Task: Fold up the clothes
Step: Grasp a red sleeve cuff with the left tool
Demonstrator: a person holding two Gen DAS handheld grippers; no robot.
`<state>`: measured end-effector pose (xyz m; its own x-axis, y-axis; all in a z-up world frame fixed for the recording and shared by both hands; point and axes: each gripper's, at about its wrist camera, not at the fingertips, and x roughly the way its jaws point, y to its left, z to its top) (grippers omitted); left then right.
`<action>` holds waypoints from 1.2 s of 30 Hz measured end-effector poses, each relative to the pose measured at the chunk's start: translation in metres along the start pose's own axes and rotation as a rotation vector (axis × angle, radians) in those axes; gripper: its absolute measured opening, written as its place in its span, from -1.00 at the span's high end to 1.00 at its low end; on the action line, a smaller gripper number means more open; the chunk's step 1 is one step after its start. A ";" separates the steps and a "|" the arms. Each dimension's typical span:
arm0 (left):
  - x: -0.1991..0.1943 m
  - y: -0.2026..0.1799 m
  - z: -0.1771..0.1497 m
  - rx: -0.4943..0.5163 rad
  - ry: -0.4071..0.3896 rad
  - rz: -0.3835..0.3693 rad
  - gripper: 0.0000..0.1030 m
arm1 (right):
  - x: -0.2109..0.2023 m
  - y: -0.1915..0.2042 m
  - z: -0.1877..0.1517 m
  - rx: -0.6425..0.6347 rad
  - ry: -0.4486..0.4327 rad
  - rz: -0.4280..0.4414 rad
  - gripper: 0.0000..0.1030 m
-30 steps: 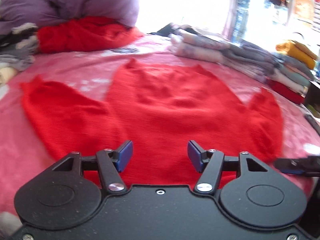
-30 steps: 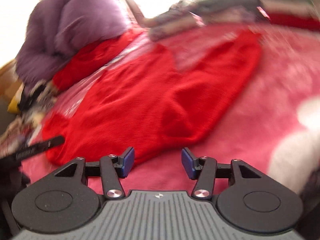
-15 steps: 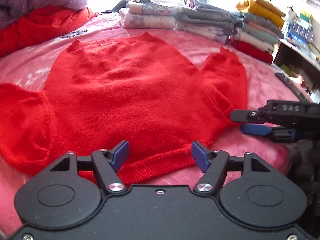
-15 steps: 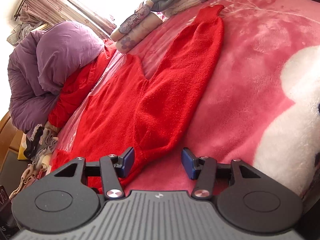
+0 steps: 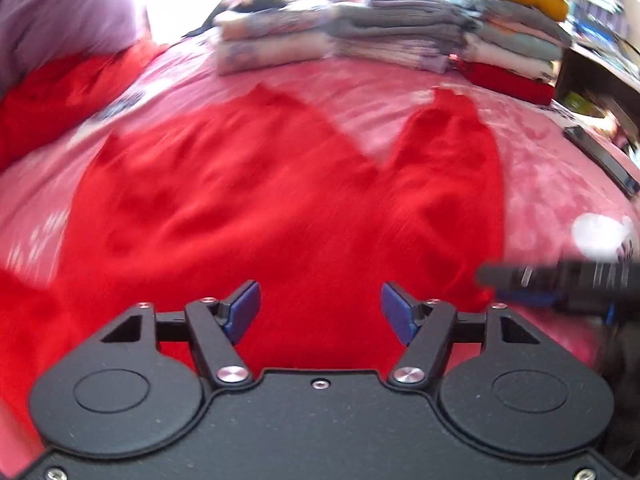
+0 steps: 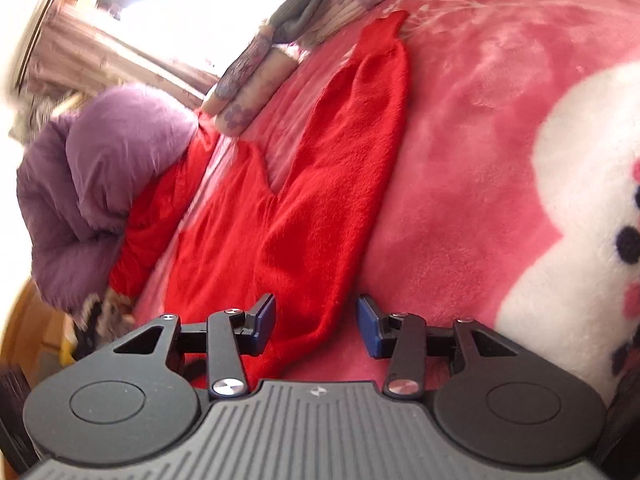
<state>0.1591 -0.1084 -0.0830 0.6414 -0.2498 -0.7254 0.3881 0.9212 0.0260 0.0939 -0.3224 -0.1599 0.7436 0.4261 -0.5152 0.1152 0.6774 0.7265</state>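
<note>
Holding both tongs low over the near edge of the bed (image 6: 480, 128), I am looking along the red sweater (image 5: 260, 208), which is lying spread flat on the pink blanket with its hem toward me and its sleeves angled out to either side. My left gripper (image 5: 320, 314) is hovering above the hem region of the body, its blue pads standing apart with nothing between them. My right gripper (image 6: 316, 322) is hovering at the outer right edge of the sweater, where the right sleeve (image 6: 360, 120) is running away toward the far edge; its pads are also apart, with fabric showing in the gap but not pinched.

I am judging the knit to be soft, light and limp: it will be draping and stretching when lifted, not holding a crease by itself. I am judging the ribbed hem and the sleeve cuff to be the firmest places to pinch, taking the full thickness. The plush blanket is likely to be dragging on the fibres.

Stacks of folded clothes (image 5: 392, 36) are lying along the far edge, well apart from the sweater. The left view is blurred.
</note>
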 end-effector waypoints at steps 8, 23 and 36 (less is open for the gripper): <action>0.043 -0.062 0.072 0.084 0.040 -0.095 -0.19 | -0.026 -0.009 0.026 -0.033 -0.108 -0.086 0.14; 0.132 -0.155 0.137 0.166 0.144 -0.116 0.19 | -0.048 -0.063 0.045 0.189 -0.191 -0.106 0.24; 0.179 -0.182 0.168 0.197 0.184 0.012 0.70 | -0.042 -0.079 0.048 0.307 -0.195 -0.063 0.25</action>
<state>0.3145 -0.3706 -0.1017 0.5225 -0.1635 -0.8368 0.5139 0.8435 0.1561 0.0855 -0.4226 -0.1734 0.8371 0.2471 -0.4880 0.3345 0.4746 0.8141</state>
